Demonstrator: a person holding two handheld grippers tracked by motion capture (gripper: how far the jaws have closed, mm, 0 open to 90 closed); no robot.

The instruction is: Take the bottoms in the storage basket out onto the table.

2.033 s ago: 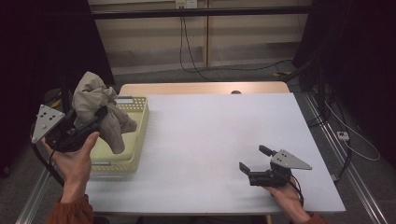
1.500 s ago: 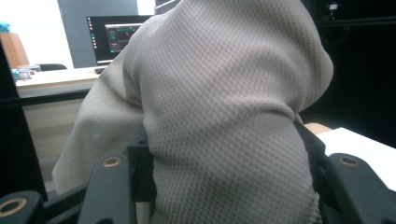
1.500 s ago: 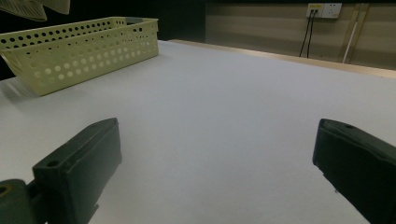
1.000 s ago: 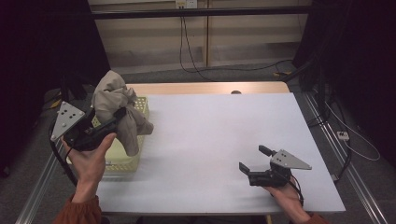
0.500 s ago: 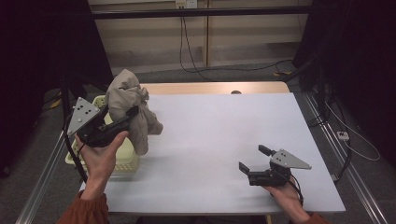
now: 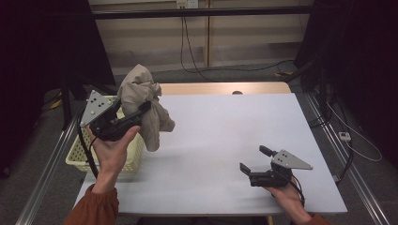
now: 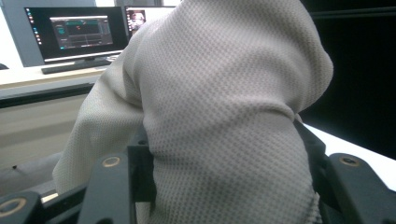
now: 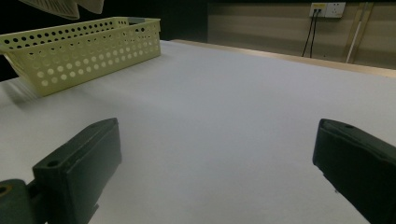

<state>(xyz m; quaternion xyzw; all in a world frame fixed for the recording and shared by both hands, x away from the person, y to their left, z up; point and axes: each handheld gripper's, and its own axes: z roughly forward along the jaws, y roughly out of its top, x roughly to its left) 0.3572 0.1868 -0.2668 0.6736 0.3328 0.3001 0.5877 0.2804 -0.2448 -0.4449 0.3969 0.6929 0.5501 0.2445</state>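
A crumpled beige cloth (image 6: 143,103) hangs in the air over the table's left edge, bunched above and drooping below my left gripper (image 6: 143,108), which is shut on it. In the left gripper view the cloth (image 7: 219,107) is a big bundle between the black jaws. A pale yellow perforated basket (image 6: 77,154) sits at the table's left edge, just below and behind that hand. My right gripper (image 6: 253,159) rests low at the front right of the white table (image 6: 225,136), open, with nothing between its fingers (image 8: 79,172).
The basket (image 8: 79,44) shows far left in the right gripper view, with a hem of cloth above it. Bare white tabletop spreads between the two hands. Metal rails run along both table sides; cables trail on the floor behind.
My left hand has carried the cloth rightward and a little up, from over the basket toward the table's open surface. The right gripper has stayed still.
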